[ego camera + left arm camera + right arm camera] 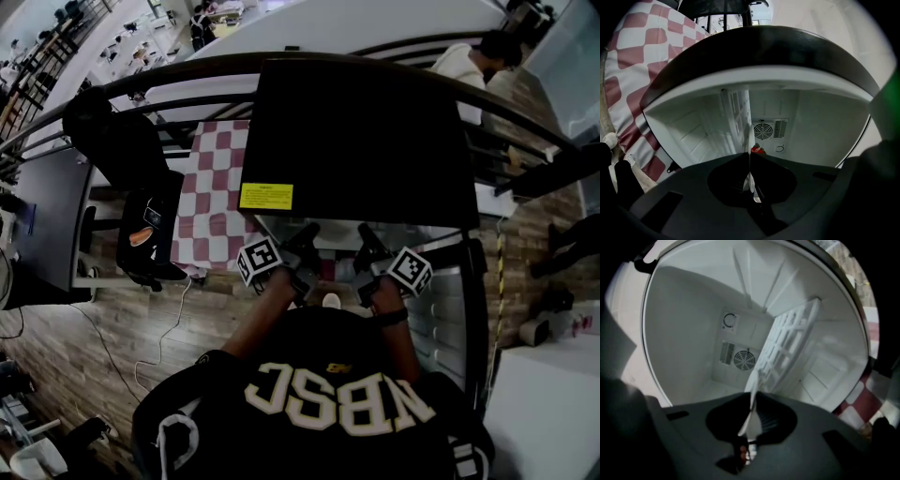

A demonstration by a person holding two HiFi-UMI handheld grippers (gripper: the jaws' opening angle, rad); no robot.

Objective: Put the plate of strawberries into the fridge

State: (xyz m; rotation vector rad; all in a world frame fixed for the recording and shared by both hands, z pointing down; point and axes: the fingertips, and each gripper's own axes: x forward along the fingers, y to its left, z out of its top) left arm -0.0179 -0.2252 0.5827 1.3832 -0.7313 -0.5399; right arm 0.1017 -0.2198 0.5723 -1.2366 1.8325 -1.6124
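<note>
Plate [750, 179] | left claw [750, 157] pinching rim | right claw [753, 397] pinching rim | strawberry [758, 149] apparently aboard

Office mezzanine: railing [187, 67], desks [131, 49] below

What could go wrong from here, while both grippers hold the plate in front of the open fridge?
1. The left gripper and the right gripper each pinch only the thin rim of the plate. If one hand tilts, the strawberries may roll off.
2. The white wire shelf inside the fridge seems to lie close to the plate's level, so the rim may catch on it.
</note>
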